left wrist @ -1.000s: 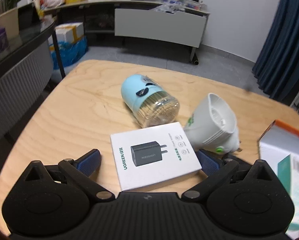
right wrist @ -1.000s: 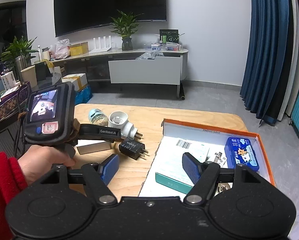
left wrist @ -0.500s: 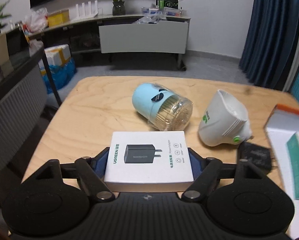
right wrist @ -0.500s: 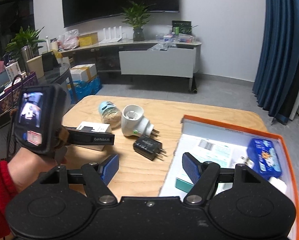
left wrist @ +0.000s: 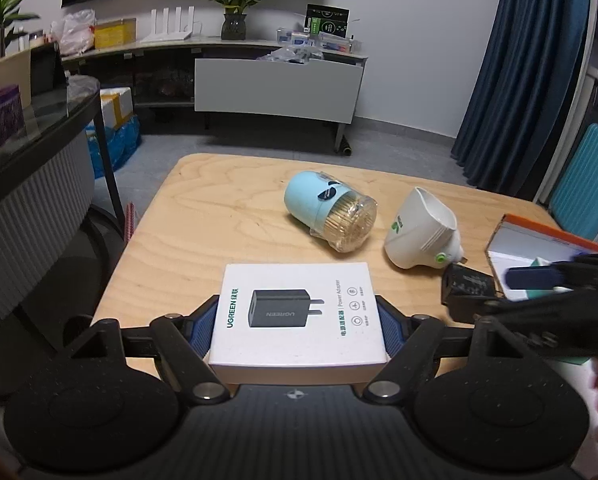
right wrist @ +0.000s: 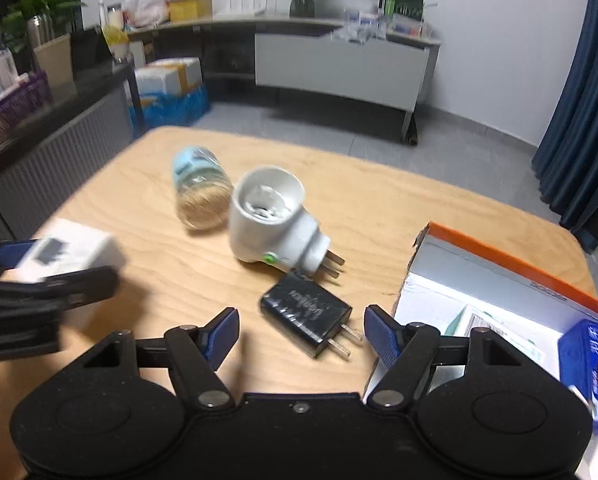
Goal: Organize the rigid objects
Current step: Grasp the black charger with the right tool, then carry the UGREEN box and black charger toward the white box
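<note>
My left gripper [left wrist: 297, 316] is shut on a white charger box [left wrist: 299, 312], its blue pads pressing both sides; the same box [right wrist: 65, 254] shows at the left of the right wrist view. My right gripper [right wrist: 301, 334] stands open low over the wooden table [right wrist: 379, 216], and a black plug adapter [right wrist: 307, 316] lies between its fingertips, touching neither. Beyond lie a white plug-in socket [right wrist: 271, 220] and a light-blue toothpick jar [right wrist: 199, 188] on its side. An orange-rimmed open box [right wrist: 511, 260] sits at the right.
Inside the open box are a blue tin [right wrist: 587, 360] and a teal carton [right wrist: 459, 320]. A dark glass side table [left wrist: 39, 128] stands left of the table. Cabinets and a white bench [left wrist: 275, 88] line the far wall; blue curtains [left wrist: 539, 60] hang right.
The left jaws closed on the white box and drew it back a little. The right gripper swung left and down from over the open box to over the black adapter.
</note>
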`<state>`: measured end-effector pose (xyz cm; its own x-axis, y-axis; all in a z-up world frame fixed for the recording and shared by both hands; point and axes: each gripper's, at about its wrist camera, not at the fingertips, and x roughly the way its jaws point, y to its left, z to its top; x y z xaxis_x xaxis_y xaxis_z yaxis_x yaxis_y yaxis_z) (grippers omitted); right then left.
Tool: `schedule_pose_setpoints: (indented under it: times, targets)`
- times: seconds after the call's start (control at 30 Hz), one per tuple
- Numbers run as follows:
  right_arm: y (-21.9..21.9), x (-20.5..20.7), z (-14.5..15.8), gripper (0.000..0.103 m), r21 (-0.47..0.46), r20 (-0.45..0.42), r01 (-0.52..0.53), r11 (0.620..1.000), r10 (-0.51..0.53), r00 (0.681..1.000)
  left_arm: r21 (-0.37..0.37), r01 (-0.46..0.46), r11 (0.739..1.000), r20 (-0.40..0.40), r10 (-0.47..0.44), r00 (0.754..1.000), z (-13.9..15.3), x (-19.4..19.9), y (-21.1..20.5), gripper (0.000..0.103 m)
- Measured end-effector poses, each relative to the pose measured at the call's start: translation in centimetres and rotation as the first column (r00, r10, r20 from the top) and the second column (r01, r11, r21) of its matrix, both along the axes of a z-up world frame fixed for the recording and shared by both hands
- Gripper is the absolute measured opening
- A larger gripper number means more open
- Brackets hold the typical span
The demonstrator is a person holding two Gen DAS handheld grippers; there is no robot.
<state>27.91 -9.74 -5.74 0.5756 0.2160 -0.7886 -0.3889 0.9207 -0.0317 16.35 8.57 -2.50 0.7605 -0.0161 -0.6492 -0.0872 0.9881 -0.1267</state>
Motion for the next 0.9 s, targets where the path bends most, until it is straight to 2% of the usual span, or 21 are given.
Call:
schedule_pose_setpoints:
  times: [0.1,0.13,0.33,0.47,0.9]
  targets:
    - [0.2,0.4,-0.6,0.076,0.003,0.007,-0.034,0.999,0.034,0.999,-0.02,0.0,1.0,-0.003,0.0,1.0,-0.2,-0.1,0.3,0.079]
    - [0.2,0.4,-0.6,0.068,0.011,0.007,-0.033,0.999,0.033,0.999,-0.025,-0.003,1.0,-0.004,0.003,1.0,-0.2,-0.4,0.3,0.079]
    - [0.5,-1.2,-0.2,0.068,-0.003,0.023,-0.028,1.0,0.029,0.999,-0.034,-0.01,0.999,-0.009,0.01,1.0,-0.4,-1.5,0.5,0.079]
    - [0.3,-3.3,1.3,0.068,0.056,0.047,-0.017,0.998,0.014,0.999,-0.031,-0.012,0.999,-0.002,0.012,1.0,0.2,-2.4,0.5,0.079]
    - [0.2,-12.4,6.6,0.068,0.078,0.172,-0.036,0.996,0.022,0.985,-0.004,0.005,1.0,0.064,-0.005,0.998,3.3,-7.3,-1.2,0.079]
